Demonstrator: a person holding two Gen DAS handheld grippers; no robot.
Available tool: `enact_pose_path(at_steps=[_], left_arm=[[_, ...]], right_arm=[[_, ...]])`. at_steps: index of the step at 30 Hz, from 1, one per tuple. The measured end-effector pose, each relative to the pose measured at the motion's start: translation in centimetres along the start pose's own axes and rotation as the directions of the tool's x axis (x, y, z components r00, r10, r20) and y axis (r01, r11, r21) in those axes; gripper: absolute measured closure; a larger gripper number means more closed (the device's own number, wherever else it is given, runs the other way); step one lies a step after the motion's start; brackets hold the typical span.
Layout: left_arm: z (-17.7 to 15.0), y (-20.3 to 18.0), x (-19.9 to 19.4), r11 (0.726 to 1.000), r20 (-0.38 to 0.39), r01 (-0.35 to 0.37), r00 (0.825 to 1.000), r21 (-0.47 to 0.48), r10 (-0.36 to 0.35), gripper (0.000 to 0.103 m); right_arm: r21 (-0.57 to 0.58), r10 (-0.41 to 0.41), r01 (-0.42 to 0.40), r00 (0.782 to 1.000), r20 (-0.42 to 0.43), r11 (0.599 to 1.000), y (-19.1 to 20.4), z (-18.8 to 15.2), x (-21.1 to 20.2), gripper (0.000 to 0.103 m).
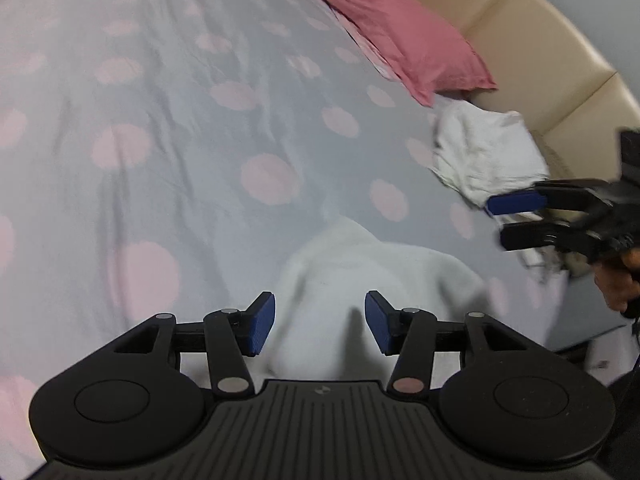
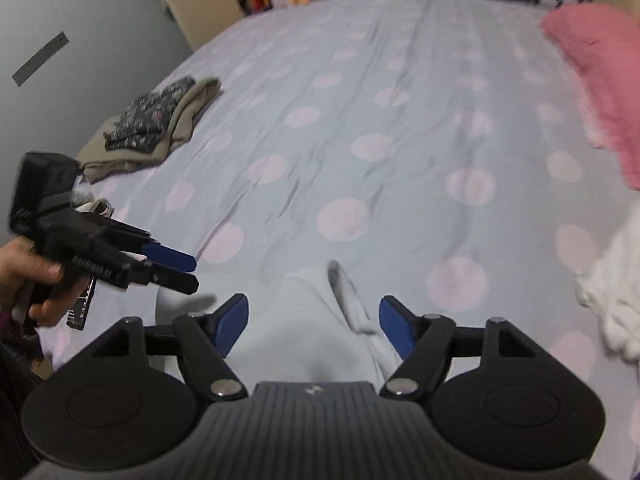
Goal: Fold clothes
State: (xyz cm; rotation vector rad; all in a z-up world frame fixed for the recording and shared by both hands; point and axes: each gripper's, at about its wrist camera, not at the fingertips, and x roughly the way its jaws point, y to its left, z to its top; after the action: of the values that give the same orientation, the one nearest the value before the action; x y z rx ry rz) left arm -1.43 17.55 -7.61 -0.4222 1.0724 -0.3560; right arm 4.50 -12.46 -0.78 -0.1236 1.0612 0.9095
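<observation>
Closest to us, both tools hang over a pale garment point(image 2: 304, 320) lying on the bed point(image 2: 360, 120) at its near edge. Our left tool point(image 1: 320, 320) has its jaws spread wide with nothing between them; our right tool point(image 2: 312, 324) is likewise spread and empty, and neither pad touches the cloth as far as we can tell. The garment is bunched, with a ridge or fold standing up near its far end. Its long axis seems to run from the near edge away toward the middle of the bed, narrowing at the far end, though blur hides the outline. We judge the step as a reach for a grip on this garment; it fits either spreading it out or making a fold, and we cannot tell which. Next move calls for picking an edge or corner with each tool, well apart.

Further out, a white crumpled pile point(image 1: 484, 152) sits by the headboard point(image 1: 520, 20), near a pink pillow point(image 1: 400, 32). On the far left, a folded stack of olive and dark floral clothes point(image 2: 160, 124).
</observation>
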Motion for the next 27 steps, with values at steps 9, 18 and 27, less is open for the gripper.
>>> enact_pose_path(at_steps=[9, 18, 27], left_arm=[[-1.8, 1.4, 2.8, 0.999, -0.112, 0.032, 0.993, -0.016, -0.033, 0.054], [-4.1, -2.1, -0.4, 0.934, 0.122, -0.014, 0.992, 0.358, -0.032, 0.063], [-4.2, -2.7, 0.8, 0.933, 0.102, -0.027, 0.995, 0.358, -0.011, 0.073]], right_arm=[[0.139, 0.15, -0.121, 0.963, -0.223, 0.983, -2.9, 0.9, 11.0, 0.055], [-0.179, 0.33, -0.345, 0.938, -0.106, 0.921, -0.4, 1.0, 4.1, 0.084], [-0.209, 0.055, -0.097, 0.979, -0.199, 0.973, -1.1, -0.9, 4.9, 0.062]])
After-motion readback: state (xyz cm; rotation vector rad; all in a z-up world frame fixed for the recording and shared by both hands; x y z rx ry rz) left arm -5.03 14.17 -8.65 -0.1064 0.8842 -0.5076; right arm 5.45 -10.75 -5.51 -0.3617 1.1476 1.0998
